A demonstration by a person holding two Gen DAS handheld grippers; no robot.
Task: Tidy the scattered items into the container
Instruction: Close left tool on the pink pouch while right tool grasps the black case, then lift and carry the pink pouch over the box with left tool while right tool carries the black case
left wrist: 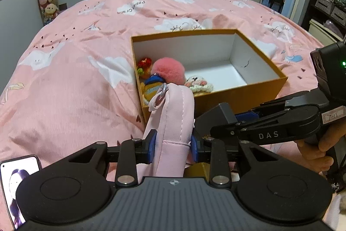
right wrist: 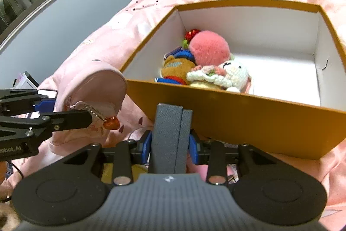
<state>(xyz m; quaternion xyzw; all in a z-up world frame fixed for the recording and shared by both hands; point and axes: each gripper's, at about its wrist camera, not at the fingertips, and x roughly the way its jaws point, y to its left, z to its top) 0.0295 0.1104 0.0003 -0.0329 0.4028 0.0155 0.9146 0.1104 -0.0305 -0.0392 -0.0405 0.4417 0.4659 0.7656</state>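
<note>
Part of the tidying is judged to be done. Inside the open mustard-yellow cardboard box with white walls (left wrist: 255,92), which sits on the bed with the pink cloud-print duvet (left wrist: 71,70), several soft items are already gathered at the left end: a fluffy pink pom-pom (right wrist: 209,48), a brown plush bear in blue clothing (right wrist: 176,68), a white crocheted bunny with pink flowers (right wrist: 229,75) and a small red crocheted strawberry (right wrist: 192,34). The right half of the box is seen bare.

Two items are left outside, both already picked up. The left gripper (left wrist: 173,145) is closed narrowly on a pale pink soft fabric pouch with a metal ring (left wrist: 173,118); its blue fingers (left wrist: 151,144) are pressed against both sides of the pouch, which is held just near the box's near left corner, its tip level with the rim. The right gripper (right wrist: 169,145) is closed on a dark grey textured flat case (right wrist: 170,133), clamped between its blue fingers (right wrist: 193,148) and held upright just in front of the box's near wall, not yet over the opening.

What remains is judged to be carrying both items over the rim and letting them go inside. Whether other items lie scattered elsewhere cannot be told.
</note>
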